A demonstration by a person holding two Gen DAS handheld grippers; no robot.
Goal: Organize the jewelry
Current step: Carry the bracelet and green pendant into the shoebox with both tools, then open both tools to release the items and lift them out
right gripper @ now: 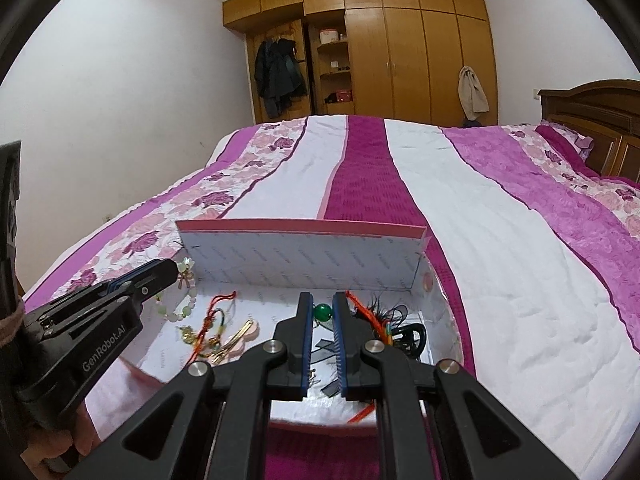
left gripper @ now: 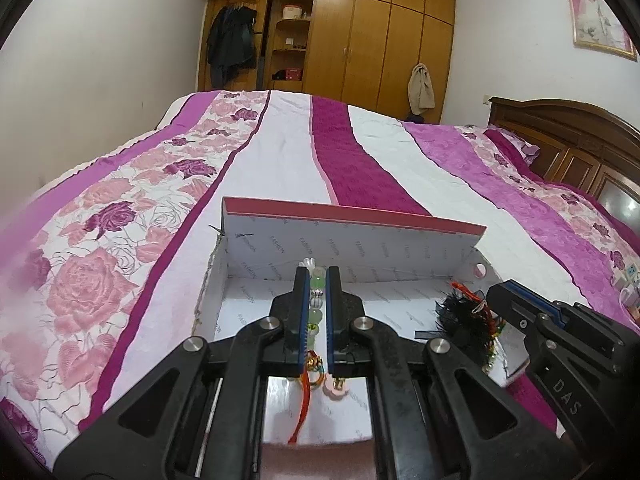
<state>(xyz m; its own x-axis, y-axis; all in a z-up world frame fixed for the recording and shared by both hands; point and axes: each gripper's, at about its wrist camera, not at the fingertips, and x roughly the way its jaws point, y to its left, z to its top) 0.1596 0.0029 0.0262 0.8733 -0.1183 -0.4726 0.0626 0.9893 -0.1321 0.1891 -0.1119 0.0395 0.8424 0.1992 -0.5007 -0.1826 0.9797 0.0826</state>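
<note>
An open white-lined pink box (left gripper: 352,236) (right gripper: 304,256) sits on the bed. My left gripper (left gripper: 317,276) is shut on a pale green bead bracelet (left gripper: 316,304) over the box's left side; the bracelet also shows in the right wrist view (right gripper: 182,310), hanging from that gripper (right gripper: 176,270). Under it lie a red cord charm (right gripper: 216,320) and a pink hair clip (right gripper: 244,334). My right gripper (right gripper: 322,300) hovers over the box's right side, jaws narrowly apart around a green bead (right gripper: 322,312); whether it grips it is unclear. Black feathery pieces and red cords (left gripper: 468,316) (right gripper: 394,322) lie beside it.
The bed's floral pink and purple quilt (left gripper: 280,152) (right gripper: 500,240) spreads all around the box. A wooden headboard (left gripper: 568,140) is at the right. A wooden wardrobe (right gripper: 400,40) and hanging coats stand at the far wall.
</note>
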